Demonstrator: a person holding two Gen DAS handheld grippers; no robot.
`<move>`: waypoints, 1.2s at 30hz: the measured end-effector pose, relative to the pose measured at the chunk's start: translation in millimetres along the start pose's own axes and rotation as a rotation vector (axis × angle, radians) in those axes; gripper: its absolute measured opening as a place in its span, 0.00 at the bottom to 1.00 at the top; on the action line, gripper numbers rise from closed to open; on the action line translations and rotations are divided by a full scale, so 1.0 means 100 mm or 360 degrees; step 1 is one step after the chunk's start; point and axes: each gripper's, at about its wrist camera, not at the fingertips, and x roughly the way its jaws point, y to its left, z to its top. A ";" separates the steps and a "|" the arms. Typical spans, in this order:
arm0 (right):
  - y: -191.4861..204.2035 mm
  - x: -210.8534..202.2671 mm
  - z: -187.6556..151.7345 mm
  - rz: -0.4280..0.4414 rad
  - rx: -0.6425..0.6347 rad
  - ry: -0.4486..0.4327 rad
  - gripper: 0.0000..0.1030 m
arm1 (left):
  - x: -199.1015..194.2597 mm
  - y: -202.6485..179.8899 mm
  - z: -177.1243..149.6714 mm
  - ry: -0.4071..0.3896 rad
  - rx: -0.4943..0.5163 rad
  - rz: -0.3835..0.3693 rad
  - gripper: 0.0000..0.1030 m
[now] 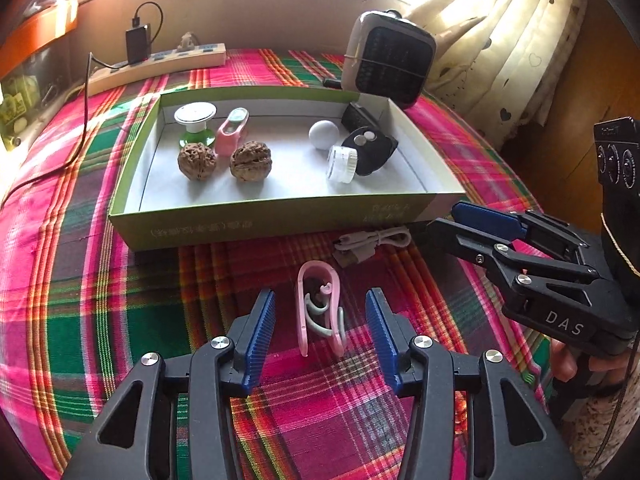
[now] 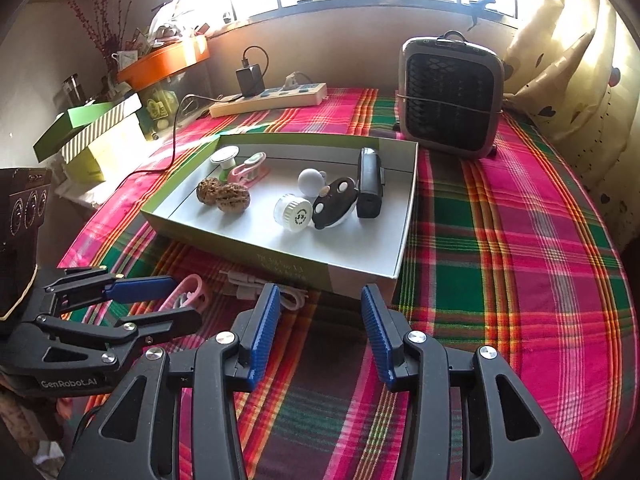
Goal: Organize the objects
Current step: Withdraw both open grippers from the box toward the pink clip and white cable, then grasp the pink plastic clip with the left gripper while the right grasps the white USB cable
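A pink clip (image 1: 320,308) with a grey inner spring lies on the plaid cloth, between the fingers of my left gripper (image 1: 320,292). The blue pads stand apart from it on both sides, so that gripper is open. To the right, my right gripper (image 1: 442,216) is open too, its tips close to a coiled white cable (image 1: 372,242) by the front of the green box (image 1: 256,220). The right wrist view shows the right gripper (image 2: 320,292) with nothing gripped, the cable (image 2: 272,284) by its left finger, and the left gripper (image 2: 186,298) around the clip (image 2: 192,286).
The box holds two walnuts (image 1: 197,161), a second pink clip (image 1: 232,132), a white ball (image 1: 323,134), a white jar (image 1: 341,164) and black items (image 1: 372,148). Behind it stand a fan heater (image 2: 450,96) and a power strip (image 2: 268,100). Stacked boxes (image 2: 96,136) sit at far left.
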 end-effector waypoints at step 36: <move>0.50 0.27 -0.03 0.0210 -0.0322 0.0122 0.43 | -0.18 0.60 -0.05 -0.0089 -0.0176 0.0113 0.37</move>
